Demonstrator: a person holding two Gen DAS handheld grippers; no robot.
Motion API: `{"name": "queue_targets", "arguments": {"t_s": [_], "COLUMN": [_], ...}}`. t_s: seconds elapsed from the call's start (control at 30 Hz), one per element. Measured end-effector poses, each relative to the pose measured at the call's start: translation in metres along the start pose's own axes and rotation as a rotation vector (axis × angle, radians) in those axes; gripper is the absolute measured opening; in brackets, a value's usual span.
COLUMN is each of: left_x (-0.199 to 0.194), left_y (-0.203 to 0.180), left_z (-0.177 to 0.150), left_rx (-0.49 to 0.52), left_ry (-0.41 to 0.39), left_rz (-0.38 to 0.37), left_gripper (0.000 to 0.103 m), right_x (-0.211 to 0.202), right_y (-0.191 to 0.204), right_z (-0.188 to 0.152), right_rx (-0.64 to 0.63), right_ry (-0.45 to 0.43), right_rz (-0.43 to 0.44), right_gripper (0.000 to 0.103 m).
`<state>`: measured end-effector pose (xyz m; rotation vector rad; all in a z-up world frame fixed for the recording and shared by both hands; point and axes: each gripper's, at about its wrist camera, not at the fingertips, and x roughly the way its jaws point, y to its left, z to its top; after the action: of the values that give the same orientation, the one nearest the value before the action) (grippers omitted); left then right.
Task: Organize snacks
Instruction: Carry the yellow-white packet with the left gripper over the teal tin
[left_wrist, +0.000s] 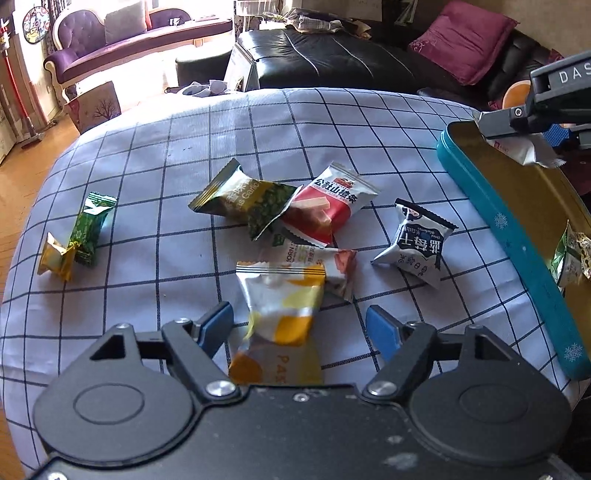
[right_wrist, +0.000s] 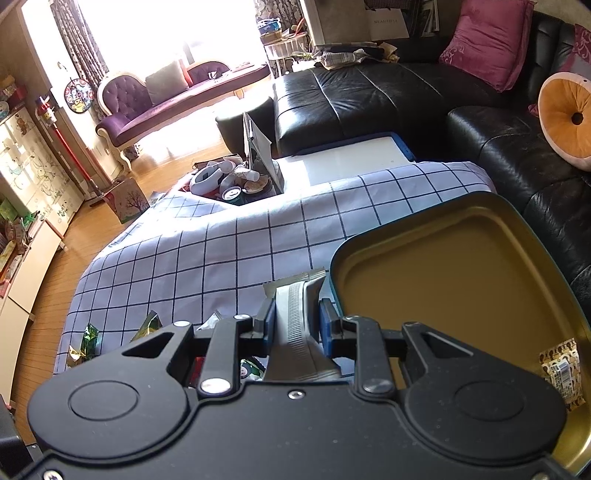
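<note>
Left wrist view: I am lining up another snack while one waits over the tin.
My left gripper is spreading around the yellow packet at lower centre; my right gripper is pinching a white packet beside the tin.

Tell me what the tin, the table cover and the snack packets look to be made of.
Tin: probably thin metal, teal paint outside, glossy gold inside that reflects light, rolled rim.
Table cover: woven cloth, matte, pale blue with dark grid lines and soft creases.
Snack packets: likely plastic or foil film, shiny and crinkled, with serrated sealed ends.
</note>
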<state>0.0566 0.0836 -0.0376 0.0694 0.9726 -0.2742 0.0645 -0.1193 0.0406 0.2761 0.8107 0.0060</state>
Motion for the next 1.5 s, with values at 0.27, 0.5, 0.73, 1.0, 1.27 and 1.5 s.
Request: {"name": "queue_targets", "arguments": {"t_s": [0.27, 0.5, 0.73, 1.0, 1.27, 1.5], "left_x": [-0.009, -0.03, -0.045, -0.051, -0.041, -0.036], "left_y": [0.008, -0.003, -0.025, -0.058, -0.106, -0.148], "left_z": [0.006, 0.016, 0.026, 0.036, 0.057, 0.085], "left_rx": [-0.047, -0.061, -0.039, -0.015, 0.019, 0.046], "left_ry": [0.015, -0.047, -0.101, -0.133, -0.126, -0.146], "left_rz": [0.032, 0.061, 0.071, 0.054, 0.042, 0.01], "left_gripper": [0.034, 0.034, 0.034, 0.034, 0.034, 0.035], "right_x": [-0.002, -0.007, -0.017, -0.034, -0.041, -0.044], "right_y": [-0.002, -0.007, -0.021, -0.045, -0.078, -0.105], "right_z": [0.001, 0.003, 0.005, 0.008, 0.007, 0.003], "right_rx": [0.011, 0.025, 0.059, 0.087, 0.132, 0.167], "right_ry": [-0.002, -0.012, -0.023, -0.062, -0.069, -0.058], "right_rz": [0.001, 0.007, 0.02, -0.04, -0.122, -0.166], "right_gripper": [0.034, 0.034, 0.034, 0.034, 0.034, 0.034]}}
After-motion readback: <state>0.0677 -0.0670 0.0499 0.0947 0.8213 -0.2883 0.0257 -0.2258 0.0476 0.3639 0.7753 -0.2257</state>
